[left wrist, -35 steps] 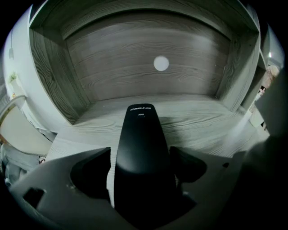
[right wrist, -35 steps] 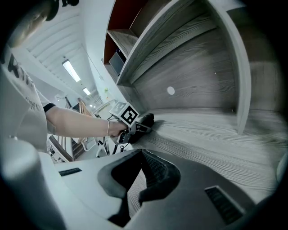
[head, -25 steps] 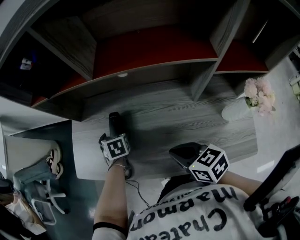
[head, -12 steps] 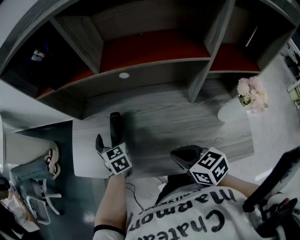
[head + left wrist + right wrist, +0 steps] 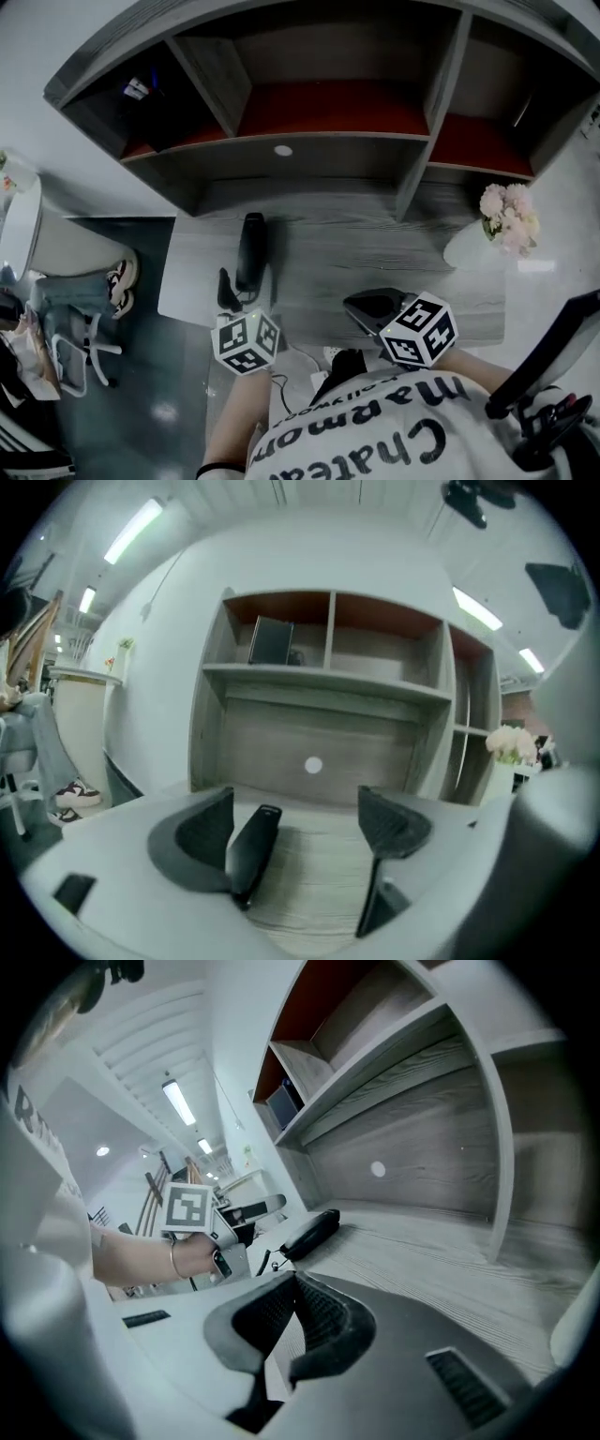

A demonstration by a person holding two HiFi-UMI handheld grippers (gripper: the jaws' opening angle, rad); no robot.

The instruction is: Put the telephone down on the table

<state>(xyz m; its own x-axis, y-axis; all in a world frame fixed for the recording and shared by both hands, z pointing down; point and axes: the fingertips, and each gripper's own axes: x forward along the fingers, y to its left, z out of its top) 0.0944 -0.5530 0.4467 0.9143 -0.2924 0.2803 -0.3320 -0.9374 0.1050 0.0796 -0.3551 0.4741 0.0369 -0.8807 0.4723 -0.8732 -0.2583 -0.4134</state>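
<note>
**Head view.** The telephone (image 5: 250, 251) lies flat on the grey wooden table (image 5: 375, 248), toward the table's left end. Its long axis points at the shelf unit (image 5: 328, 141) behind. The left gripper (image 5: 239, 298) sits at the table's front edge, just short of the telephone's near end. Contact between the two cannot be determined from here. The right gripper (image 5: 367, 309) sits over the front edge further right, well apart from the telephone. A white vase (image 5: 466, 246) with pale flowers (image 5: 508, 208) stands at the table's right end.

**Left gripper view.** The jaws stand wide apart and grip nothing. The telephone lies on the table in the gap, close beside the jaw at the left of the view.

**Right gripper view.** The jaw tips meet with nothing between them, so this gripper is closed and empty. Beyond the tips, the telephone rests on the table. The left gripper and the hand (image 5: 141, 1255) holding it appear to the telephone's left.
</note>
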